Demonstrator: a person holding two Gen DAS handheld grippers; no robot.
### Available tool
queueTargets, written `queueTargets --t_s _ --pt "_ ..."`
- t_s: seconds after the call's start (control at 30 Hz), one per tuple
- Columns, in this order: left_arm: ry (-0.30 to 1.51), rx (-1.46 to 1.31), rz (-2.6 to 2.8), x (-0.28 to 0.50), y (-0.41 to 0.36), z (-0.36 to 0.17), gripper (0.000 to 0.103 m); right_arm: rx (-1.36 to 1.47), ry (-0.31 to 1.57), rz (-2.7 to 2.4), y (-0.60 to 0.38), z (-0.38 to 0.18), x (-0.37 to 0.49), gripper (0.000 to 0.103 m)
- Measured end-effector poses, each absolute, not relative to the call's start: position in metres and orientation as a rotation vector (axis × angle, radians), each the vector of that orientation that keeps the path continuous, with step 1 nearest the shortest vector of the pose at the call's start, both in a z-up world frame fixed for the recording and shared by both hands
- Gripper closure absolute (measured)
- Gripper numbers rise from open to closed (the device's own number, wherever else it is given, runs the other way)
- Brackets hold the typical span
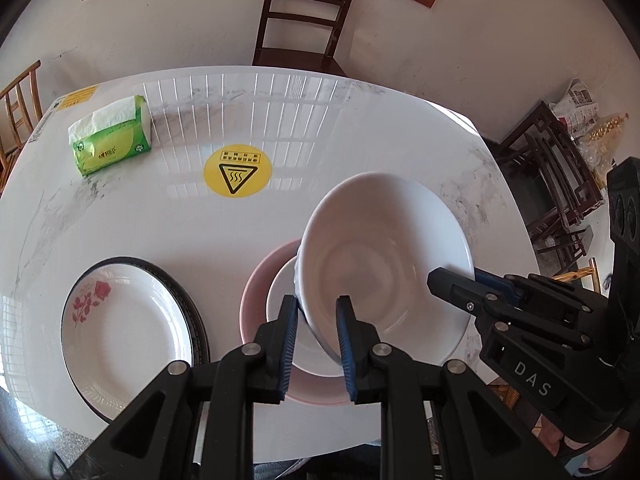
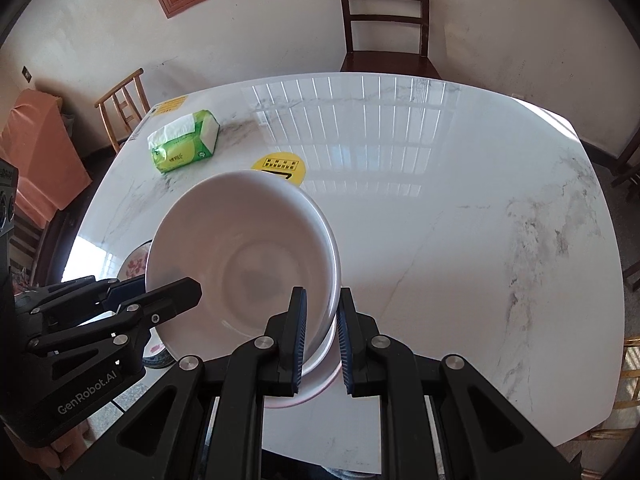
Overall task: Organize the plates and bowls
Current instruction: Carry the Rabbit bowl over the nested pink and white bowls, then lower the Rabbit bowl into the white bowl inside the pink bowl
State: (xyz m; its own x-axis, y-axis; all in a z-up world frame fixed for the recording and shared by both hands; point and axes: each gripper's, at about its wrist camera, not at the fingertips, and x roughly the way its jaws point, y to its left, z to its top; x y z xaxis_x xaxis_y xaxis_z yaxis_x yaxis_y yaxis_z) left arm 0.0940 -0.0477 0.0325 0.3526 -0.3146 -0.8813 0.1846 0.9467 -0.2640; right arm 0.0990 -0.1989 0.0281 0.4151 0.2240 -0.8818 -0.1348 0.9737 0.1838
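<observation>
Hiding pink plate (image 1: 256,280) – white bowl (image 1: 376,248), both tongs clamped on rim

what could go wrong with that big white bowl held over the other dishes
1. The left gripper and right gripper each pinch only the thin rim of the white bowl, on opposite sides; it could slip or tilt out if the hands drift apart.
2. It hangs over the pink plate and the small white dish, so a drop may chip them.
</observation>
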Motion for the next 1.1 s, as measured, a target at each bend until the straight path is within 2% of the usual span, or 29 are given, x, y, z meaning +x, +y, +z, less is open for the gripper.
queueTargets --t_s 0.43,1.1 --pt "1.180 -0.193 -0.298 0.077 -0.034 0.011 0.083 0.100 1.142 0.244 -0.189 0.010 0.080 0.088" --pt "1.235 -0.232 -0.281 0.095 -0.034 -0.019 0.083 0.149 1.200 0.233 -0.192 -0.017 0.096 0.088"
